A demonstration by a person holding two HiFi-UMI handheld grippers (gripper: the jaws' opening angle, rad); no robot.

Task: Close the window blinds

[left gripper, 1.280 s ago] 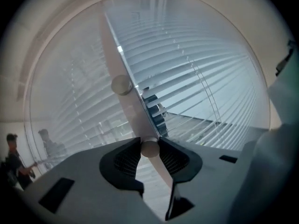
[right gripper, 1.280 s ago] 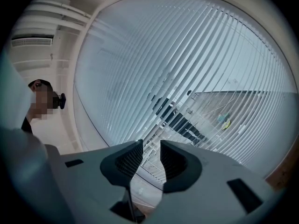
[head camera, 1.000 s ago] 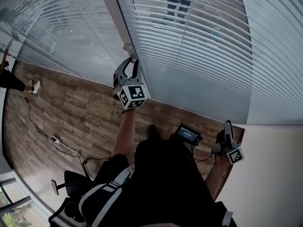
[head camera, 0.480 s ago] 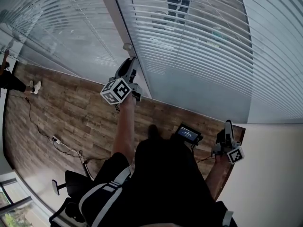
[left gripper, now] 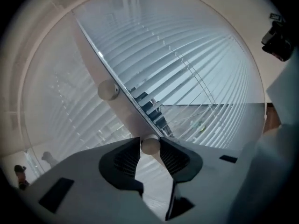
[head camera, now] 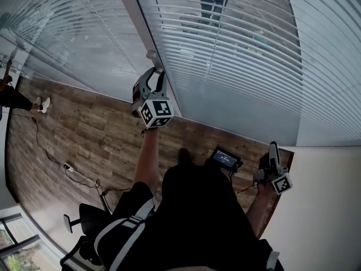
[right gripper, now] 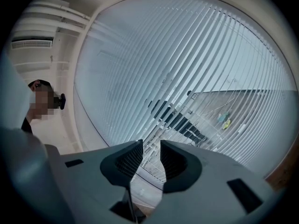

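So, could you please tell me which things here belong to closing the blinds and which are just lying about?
Part of the job: window blinds; tilt-wand knob; left gripper, whose jaws have just been opening with that knob between them.
Just lying about or unused: floor cable; office chair; small screen device; right gripper, open and empty.

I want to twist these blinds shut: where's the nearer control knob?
In the left gripper view, the knob sits between the left gripper's jaw tips, which have just been opening, before the window post.
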